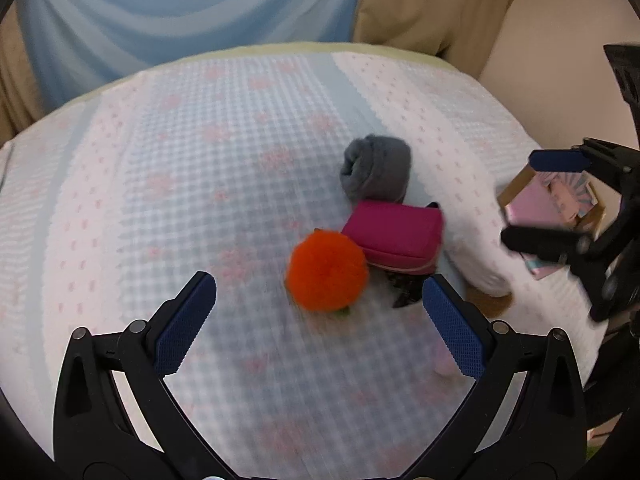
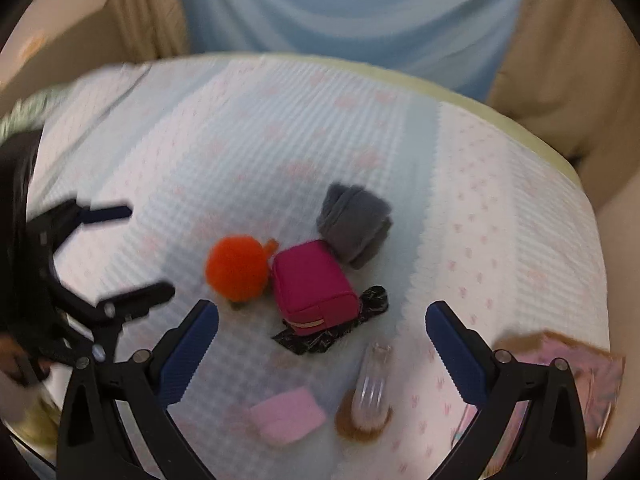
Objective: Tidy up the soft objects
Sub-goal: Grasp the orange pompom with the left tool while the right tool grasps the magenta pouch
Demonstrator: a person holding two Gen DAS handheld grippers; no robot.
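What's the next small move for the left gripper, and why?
Probably ease the left gripper forward and down around the fluffy orange pom-pom ball. Its jaws are open and empty, and the ball is the nearest soft item, lying almost between the fingertips on the quilted bedspread. It touches the magenta zip pouch, so close gently.

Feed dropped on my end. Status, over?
Left gripper open, empty; right gripper open, empty. Orange pompom, pink pouch, grey sock roll clustered on bed, untouched. Nothing blocking.
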